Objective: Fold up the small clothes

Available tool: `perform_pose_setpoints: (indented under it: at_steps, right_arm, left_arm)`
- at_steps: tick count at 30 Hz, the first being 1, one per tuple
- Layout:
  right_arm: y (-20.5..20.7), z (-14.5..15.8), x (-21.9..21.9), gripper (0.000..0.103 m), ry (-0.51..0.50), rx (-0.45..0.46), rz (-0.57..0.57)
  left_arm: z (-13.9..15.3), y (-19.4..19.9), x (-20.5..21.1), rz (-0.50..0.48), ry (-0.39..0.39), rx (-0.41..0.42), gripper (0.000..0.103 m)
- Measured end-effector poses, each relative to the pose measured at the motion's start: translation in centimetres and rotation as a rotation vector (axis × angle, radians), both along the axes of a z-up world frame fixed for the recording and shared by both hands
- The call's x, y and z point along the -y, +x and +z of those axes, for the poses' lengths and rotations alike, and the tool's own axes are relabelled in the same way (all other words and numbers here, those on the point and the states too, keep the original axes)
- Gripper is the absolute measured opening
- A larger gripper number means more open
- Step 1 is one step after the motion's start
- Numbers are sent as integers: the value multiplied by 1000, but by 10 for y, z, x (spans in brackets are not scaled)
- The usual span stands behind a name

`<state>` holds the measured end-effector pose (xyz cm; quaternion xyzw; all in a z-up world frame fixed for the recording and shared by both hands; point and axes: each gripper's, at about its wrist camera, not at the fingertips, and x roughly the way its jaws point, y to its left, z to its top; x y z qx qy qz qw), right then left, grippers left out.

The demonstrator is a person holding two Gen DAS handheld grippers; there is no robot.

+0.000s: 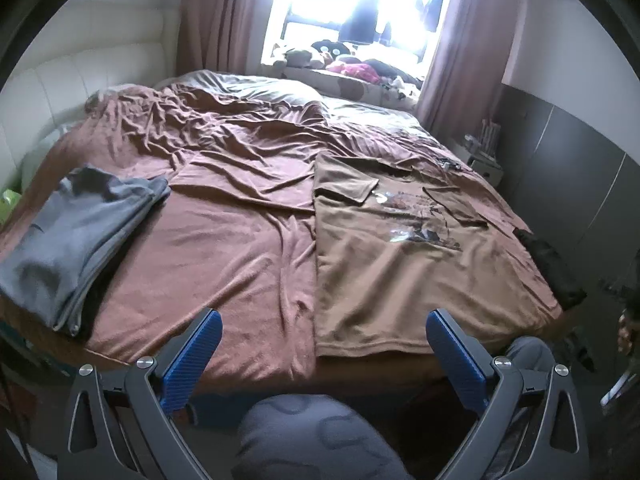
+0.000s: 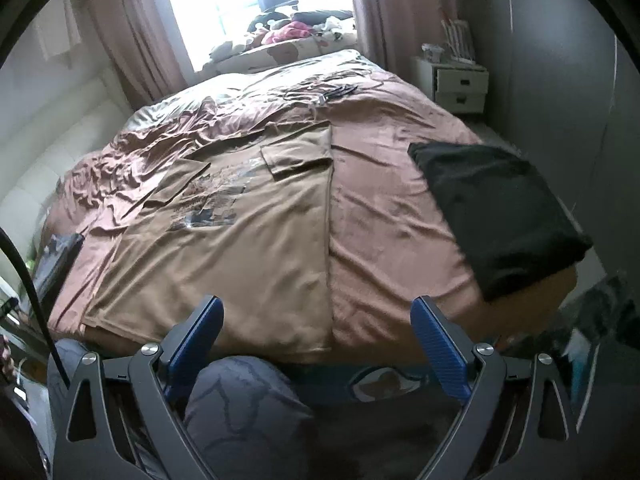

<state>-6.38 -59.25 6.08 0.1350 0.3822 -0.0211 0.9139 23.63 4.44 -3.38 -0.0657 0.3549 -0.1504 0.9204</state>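
Both grippers were held above the near edge of the bed (image 1: 224, 264), and both stood wide open with nothing between the blue pads. Seen in its own camera, the left gripper (image 1: 320, 344) hung over the brown bedcover, and the tan T-shirt (image 1: 408, 264) lay at about one o'clock from it, its hem almost at the bed edge. The right gripper (image 2: 316, 332) hovered just over the lower hem of the same shirt (image 2: 224, 248), touching nothing. This shirt was spread flat with the print upward and both sleeves already turned in toward the middle. It looked thin, soft and light, so I judge it would drape and slide easily on the cover; it is best to take it by the two corners of the hem, pinching only the shirt and not the bedcover under it. A folded grey garment (image 1: 76, 232) rested at about ten o'clock in the left view, near the bed edge, and a folded black garment (image 2: 500, 216) lay at about two o'clock in the right view. A knee in patterned grey trousers (image 2: 244, 412) showed below the grippers.
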Motion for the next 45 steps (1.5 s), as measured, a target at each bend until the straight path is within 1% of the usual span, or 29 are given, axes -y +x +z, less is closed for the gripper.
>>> perform_pose_setpoints:
  at_steps: [4, 6, 7, 10, 12, 13, 16, 20, 22, 24, 26, 30, 32, 35, 37, 39, 40, 41, 42, 45]
  right_arm:
    - [-1, -12, -2, 94, 22, -3, -10]
    - [1, -16, -7, 94, 9, -8, -7]
    - [2, -18, -10, 94, 1, -7, -6]
    - [5, -21, -13, 94, 17, 5, -7]
    - [8, -24, -13, 94, 32, 10, -8]
    - [9, -27, -12, 94, 33, 6, -12]
    - [14, -39, -10, 94, 51, -6, -23]
    - [22, -57, -7, 94, 83, -38, -55]
    - [28, -64, -6, 94, 94, -54, -75]
    - [31, -67, -6, 94, 115, -53, -91]
    - [33, -69, -8, 94, 129, -44, -103]
    - [39, -79, -13, 94, 141, -53, -93]
    - [44, -87, -15, 94, 135, -68, -87]
    - [50, -92, -17, 94, 131, -80, -94]
    - [53, -93, -18, 94, 141, -69, -90]
    - [57, -95, -16, 93, 149, -69, -89]
    - [58, -97, -16, 93, 151, -68, -91]
    - [60, -98, -15, 90, 154, -68, -92]
    - [61, -100, -13, 86, 163, -72, -92]
    - [64, -105, -9, 85, 199, -71, -98]
  left_arm:
    - [-12, 0, -1, -1, -18, -17, 102]
    - [-21, 1, -2, -2, -29, -30, 102]
    - [-29, 2, -4, -8, -50, -41, 102]
    - [-47, 9, -7, -4, -71, -78, 93]
    - [-62, 16, -12, 13, -113, -108, 90]
    - [-69, 20, -15, 26, -136, -122, 90]
    - [-87, 30, -19, 59, -162, -157, 84]
    - [-109, 43, -22, 76, -213, -203, 79]
    - [-119, 49, -23, 93, -235, -228, 75]
    - [-130, 55, -25, 109, -267, -264, 68]
    - [-136, 62, -25, 113, -294, -294, 64]
    - [-143, 73, -17, 107, -292, -321, 64]
    - [-145, 77, -12, 95, -307, -339, 62]
    - [-149, 82, -1, 78, -303, -363, 60]
    - [-153, 86, 4, 75, -307, -380, 56]
    - [-155, 90, 8, 70, -322, -394, 48]
    - [-156, 92, 10, 65, -338, -406, 46]
    - [-157, 93, 12, 64, -344, -412, 43]
    - [-158, 94, 16, 63, -339, -415, 43]
    - [-160, 96, 21, 69, -310, -426, 43]
